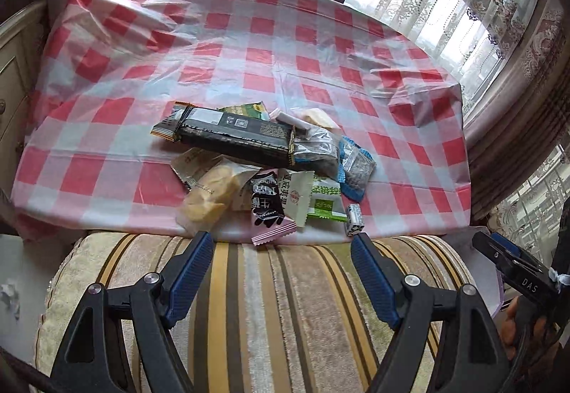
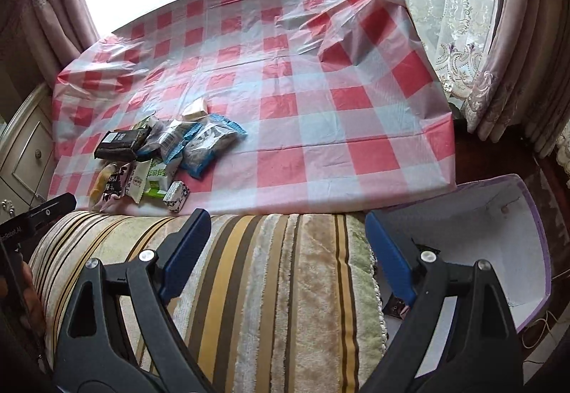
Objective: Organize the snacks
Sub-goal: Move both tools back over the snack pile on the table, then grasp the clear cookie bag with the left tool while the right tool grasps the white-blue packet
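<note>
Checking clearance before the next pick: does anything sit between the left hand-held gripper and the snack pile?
Nothing visible blocks it. The open left hand-held gripper hangs over the striped cushion, and the snack pile lies just beyond on the checked tablecloth.

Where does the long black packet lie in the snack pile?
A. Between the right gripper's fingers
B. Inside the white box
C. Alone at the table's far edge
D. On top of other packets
D: the black packet rests across other wrappers in the pile on the checked cloth, with both grippers empty.
</note>
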A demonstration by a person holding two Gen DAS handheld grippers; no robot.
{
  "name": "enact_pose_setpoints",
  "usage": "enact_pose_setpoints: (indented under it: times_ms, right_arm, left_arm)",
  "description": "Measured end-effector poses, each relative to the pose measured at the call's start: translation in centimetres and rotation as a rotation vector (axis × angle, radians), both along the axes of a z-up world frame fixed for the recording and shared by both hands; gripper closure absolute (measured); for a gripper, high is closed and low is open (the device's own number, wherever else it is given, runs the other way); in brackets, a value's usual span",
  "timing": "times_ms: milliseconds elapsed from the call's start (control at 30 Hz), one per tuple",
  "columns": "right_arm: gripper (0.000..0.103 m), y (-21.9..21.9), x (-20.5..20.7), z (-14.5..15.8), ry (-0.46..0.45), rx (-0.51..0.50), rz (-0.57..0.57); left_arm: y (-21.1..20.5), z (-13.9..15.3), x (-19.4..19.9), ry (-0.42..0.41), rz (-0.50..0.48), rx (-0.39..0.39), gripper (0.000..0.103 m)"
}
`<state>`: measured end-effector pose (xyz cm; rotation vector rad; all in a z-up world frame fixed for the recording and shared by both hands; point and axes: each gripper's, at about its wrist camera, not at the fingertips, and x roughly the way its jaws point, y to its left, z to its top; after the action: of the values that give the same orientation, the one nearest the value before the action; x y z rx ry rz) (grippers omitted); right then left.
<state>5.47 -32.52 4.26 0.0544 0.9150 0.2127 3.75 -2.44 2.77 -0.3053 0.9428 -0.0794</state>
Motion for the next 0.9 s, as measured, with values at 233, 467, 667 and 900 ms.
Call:
enact_pose_setpoints:
  times_ms: [233, 467, 667, 900]
  right_arm:
    - [0.013, 4.2, 1.8, -1.7, 0.093, 0.02, 0.103]
    - [0.018, 8.5, 3.7, -3.0, 0.137, -0.012, 0.183]
    - [0.03, 10.6, 5.6, -4.3, 0.185, -0.027, 0.208]
    - [0.041, 12.3, 7.2, -5.9, 0.238, -0.054, 0.234]
  left_arm:
    - [4.3, -1.9, 0.6, 0.046, 0.035, 0.005, 0.023]
    - [5.8, -3.6, 3.4, 0.096, -0.017, -0.016, 0.029]
    - [6.4, -4.9, 6.1, 0.128, -0.072, -0.026, 0.03]
    - [6.5, -6.4, 8.3, 0.17, -0.137, -0.066, 0.034]
